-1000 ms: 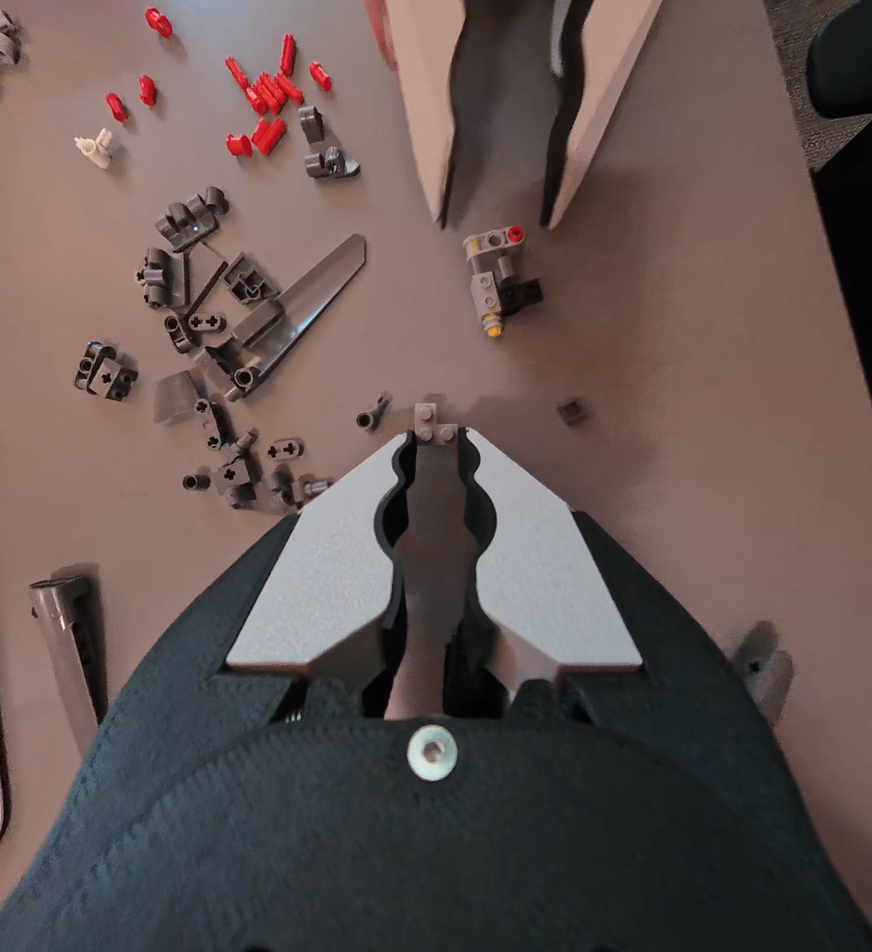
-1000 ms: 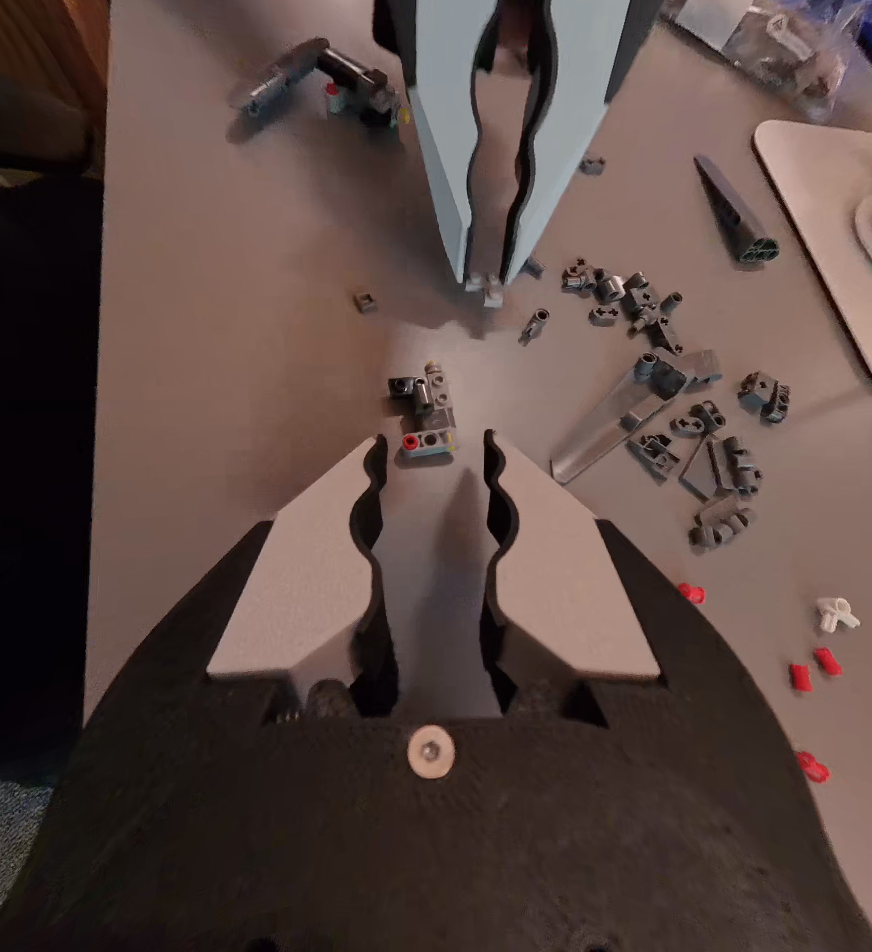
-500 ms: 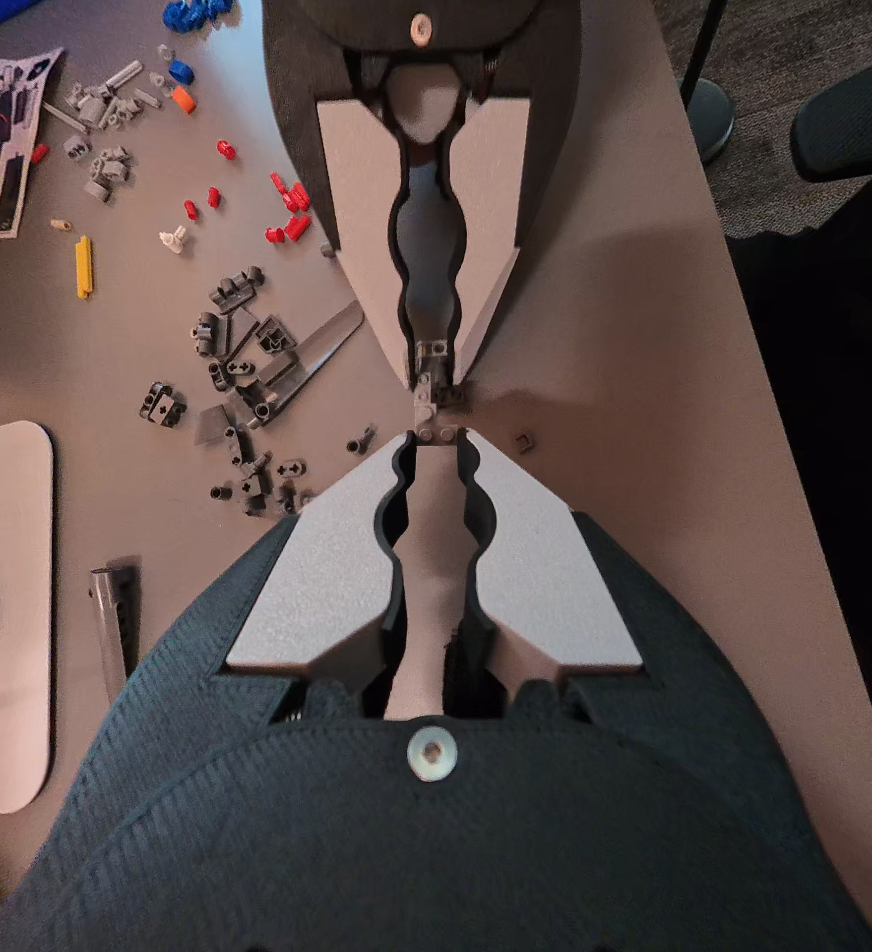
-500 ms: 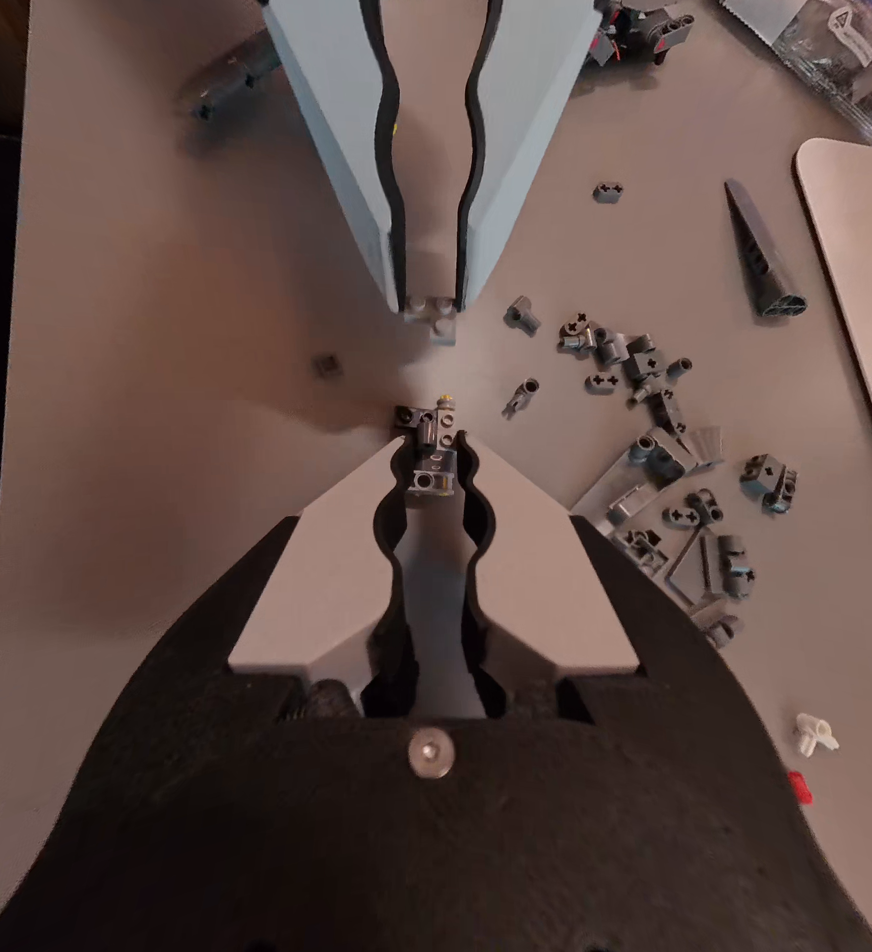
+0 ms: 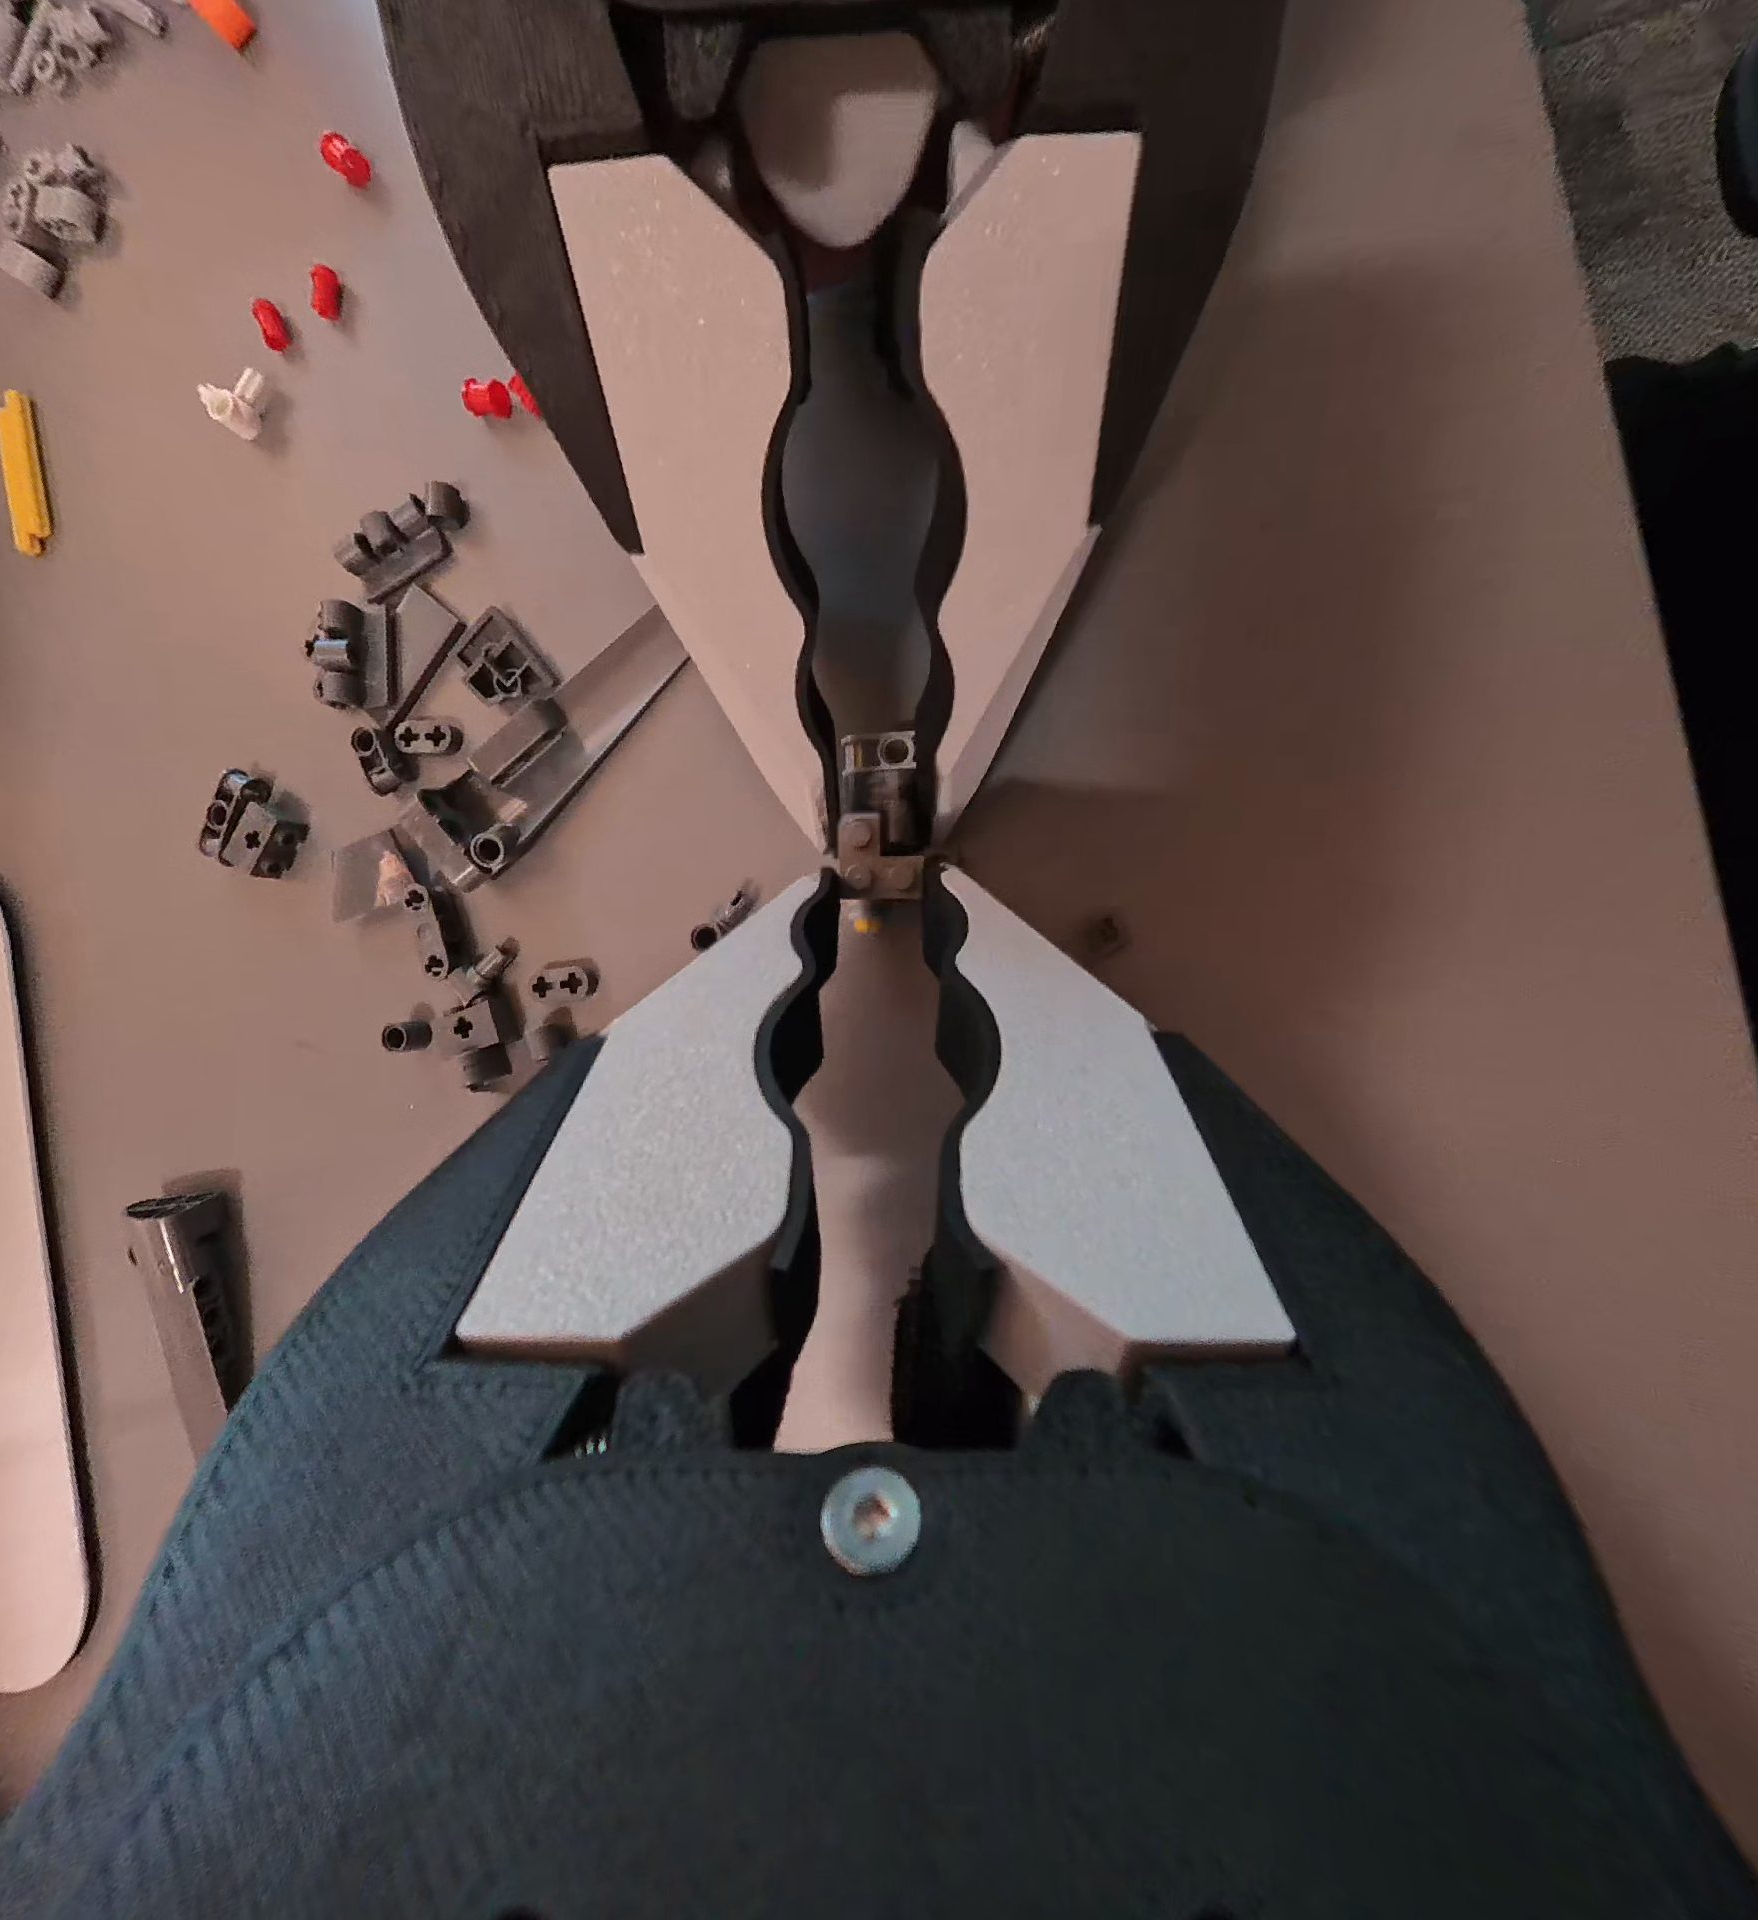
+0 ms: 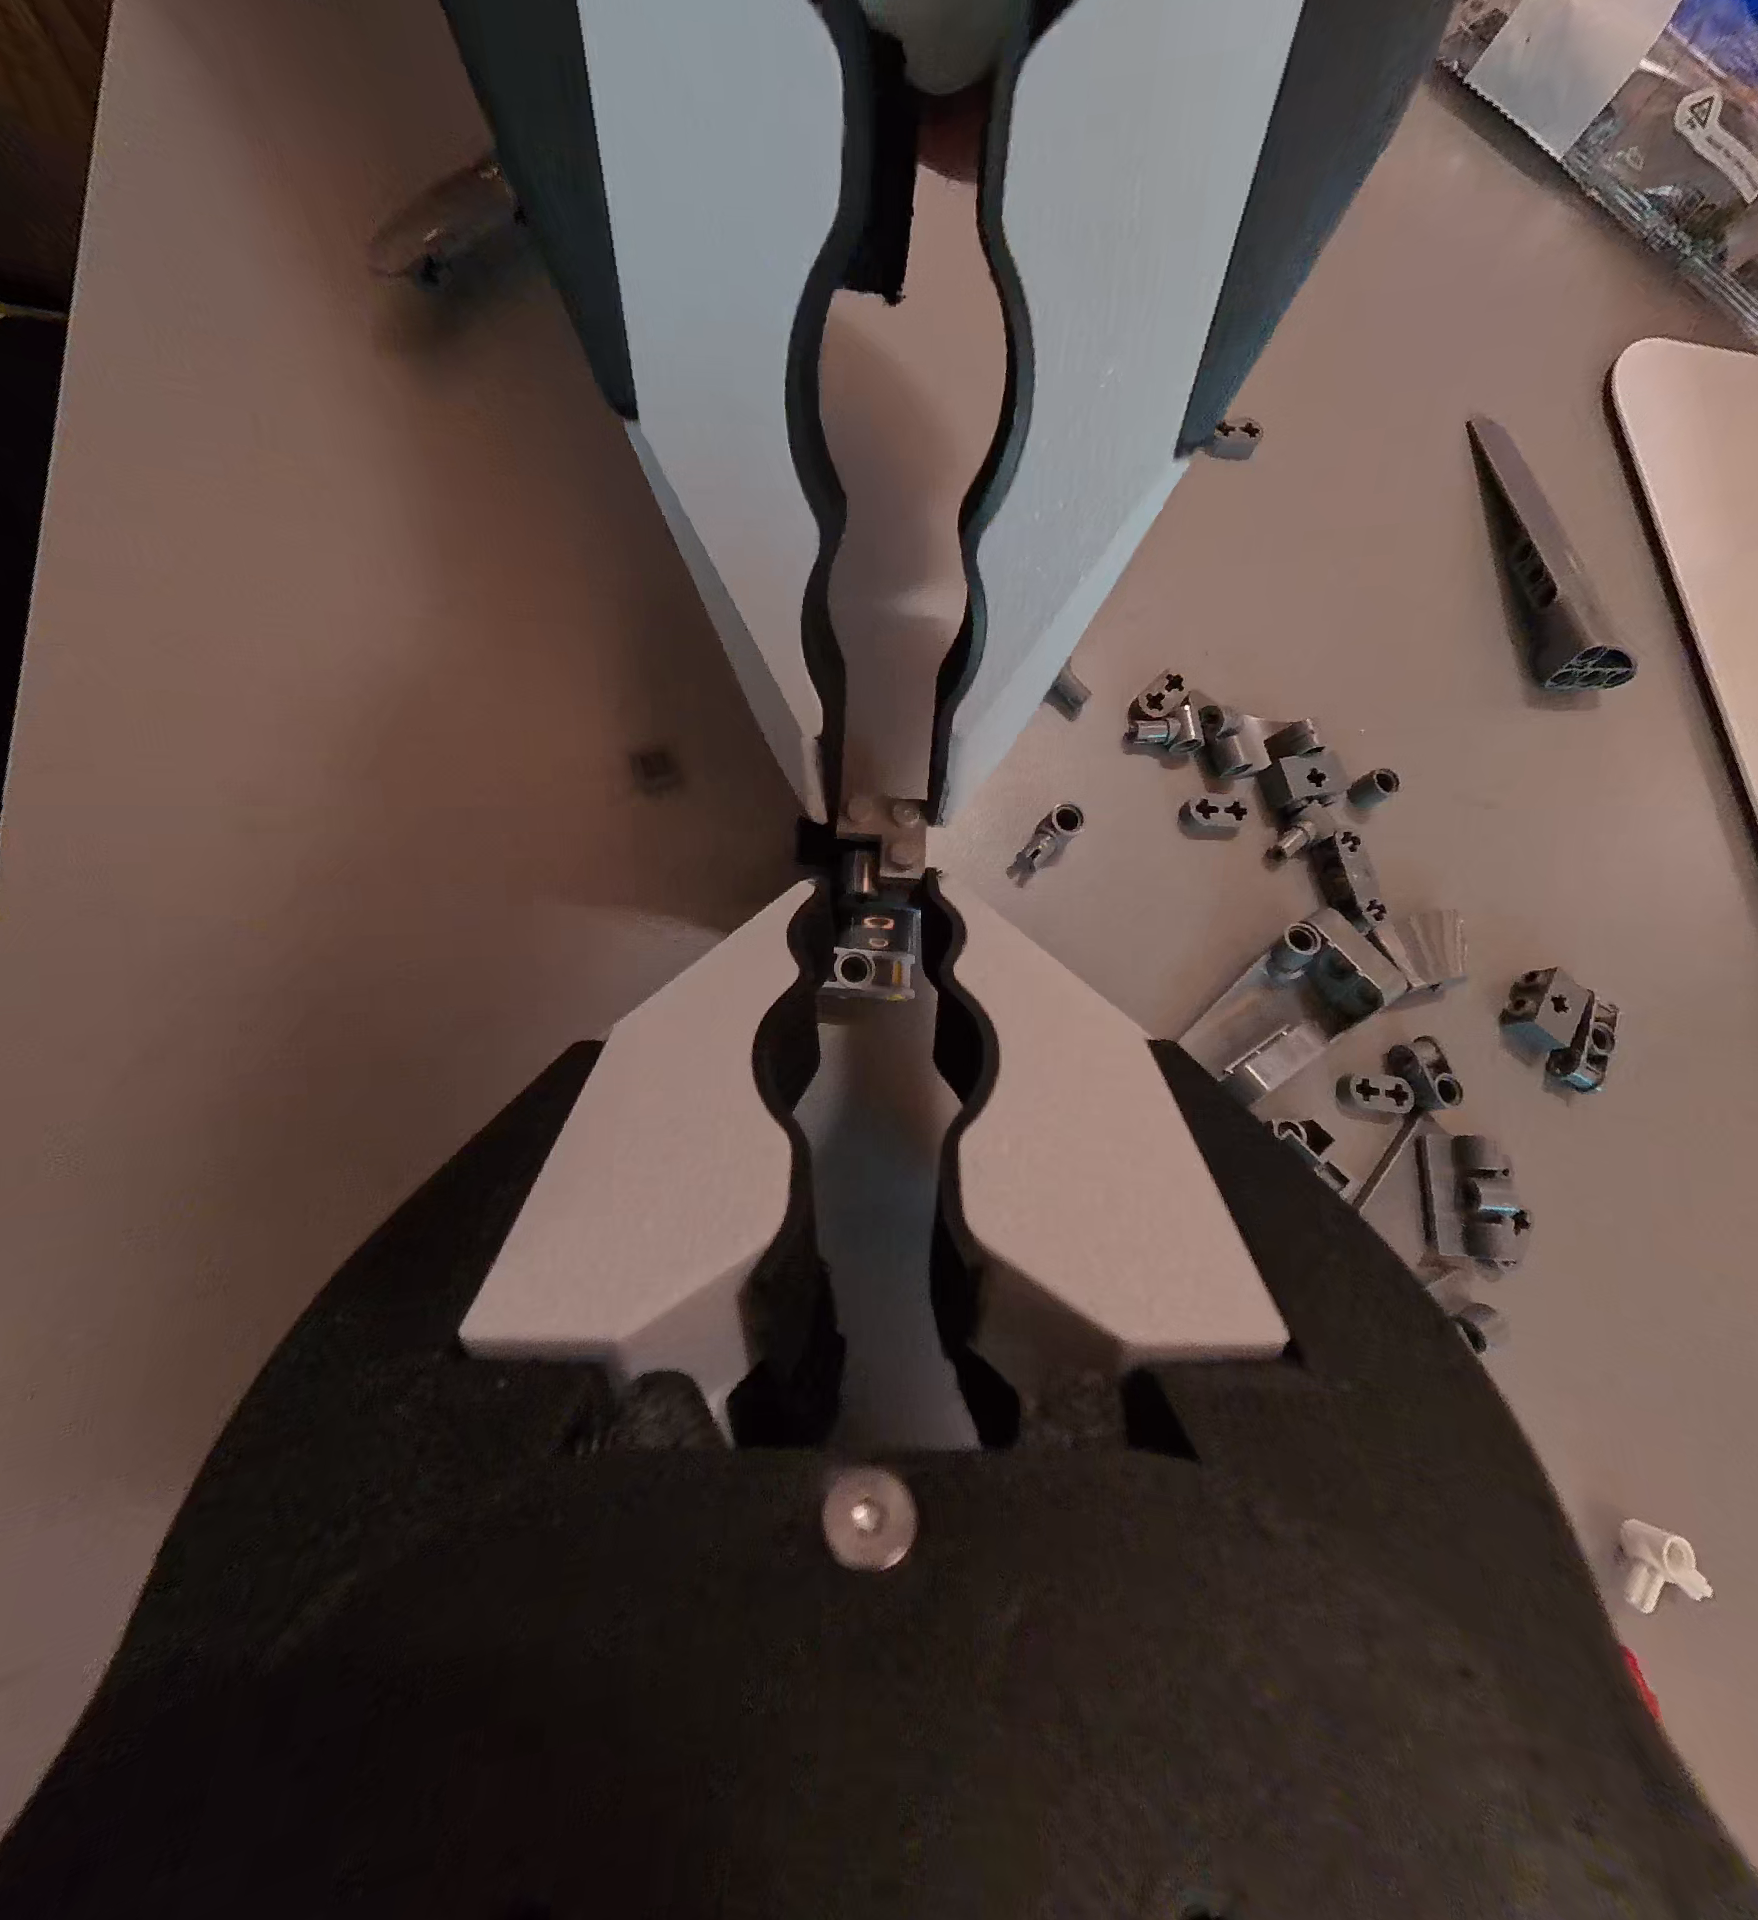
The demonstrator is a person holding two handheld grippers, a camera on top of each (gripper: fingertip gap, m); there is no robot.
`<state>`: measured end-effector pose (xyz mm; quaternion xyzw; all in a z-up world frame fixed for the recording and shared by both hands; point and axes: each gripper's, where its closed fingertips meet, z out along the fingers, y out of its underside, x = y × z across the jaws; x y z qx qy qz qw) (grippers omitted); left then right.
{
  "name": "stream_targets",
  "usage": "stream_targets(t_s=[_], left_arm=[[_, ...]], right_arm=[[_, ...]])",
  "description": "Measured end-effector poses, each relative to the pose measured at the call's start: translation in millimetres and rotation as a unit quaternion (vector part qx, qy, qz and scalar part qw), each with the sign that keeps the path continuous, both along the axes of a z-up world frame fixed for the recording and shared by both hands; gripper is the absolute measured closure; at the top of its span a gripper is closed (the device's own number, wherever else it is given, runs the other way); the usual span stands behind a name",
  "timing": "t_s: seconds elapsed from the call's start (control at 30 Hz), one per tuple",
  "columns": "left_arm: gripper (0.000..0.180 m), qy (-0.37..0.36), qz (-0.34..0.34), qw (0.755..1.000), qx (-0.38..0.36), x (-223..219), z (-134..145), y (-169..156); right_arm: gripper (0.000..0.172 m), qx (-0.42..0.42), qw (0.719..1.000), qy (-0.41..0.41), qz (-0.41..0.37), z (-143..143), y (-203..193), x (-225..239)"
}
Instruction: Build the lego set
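Note:
My left gripper (image 5: 882, 878) is shut on a small grey L-shaped stud plate (image 5: 880, 864), held at its fingertips. My right gripper (image 6: 870, 883) is shut on a small grey brick assembly (image 6: 870, 961) with a black part sticking out at the side. The two grippers meet tip to tip above the table. The plate (image 6: 890, 821) lies against the front end of the assembly (image 5: 877, 774). In the left wrist view the right gripper (image 5: 880, 821) comes in from the top. In the right wrist view the left gripper (image 6: 880, 805) comes in from the top.
A pile of dark grey pieces (image 5: 418, 748) lies left of the grippers, with red pins (image 5: 272, 322), a yellow bar (image 5: 23, 473) and a white piece (image 5: 236, 400) beyond. A dark tapered piece (image 6: 1550, 561), a pale mat (image 6: 1737, 623), a plastic bag (image 6: 1685, 135) and a small dark tile (image 5: 1109, 928) also lie there. The tips of both grippers are at nearly the same place.
My right gripper shut on the brick assembly that lay on the table, lifted it and brought it to the plate in my left gripper. The grippers now meet tip to tip.

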<state>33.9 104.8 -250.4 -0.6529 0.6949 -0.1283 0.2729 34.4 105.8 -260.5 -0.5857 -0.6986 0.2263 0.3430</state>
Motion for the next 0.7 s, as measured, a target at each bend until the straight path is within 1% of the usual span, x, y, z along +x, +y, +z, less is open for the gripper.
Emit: stream_targets(t_s=[0.13,0.27,0.5,0.7], left_arm=[[0.166,0.005,0.0,1.0,-0.013,1,-1,0],[0.167,0.015,-0.006,1.0,-0.01,2,-4,0],[0.167,0.029,-0.011,0.999,-0.009,3,-5,1],[0.166,0.047,-0.016,0.999,-0.007,4,-5,1]], right_arm=[[0.159,0.0,1.0,0.003,0.0,0,0,0],[0.159,-0.001,1.0,0.005,-0.002,0,0,1],[0.153,0.011,1.0,0.008,-0.012,4,3,5],[0.158,0.02,1.0,0.015,0.008,11,0,8]])
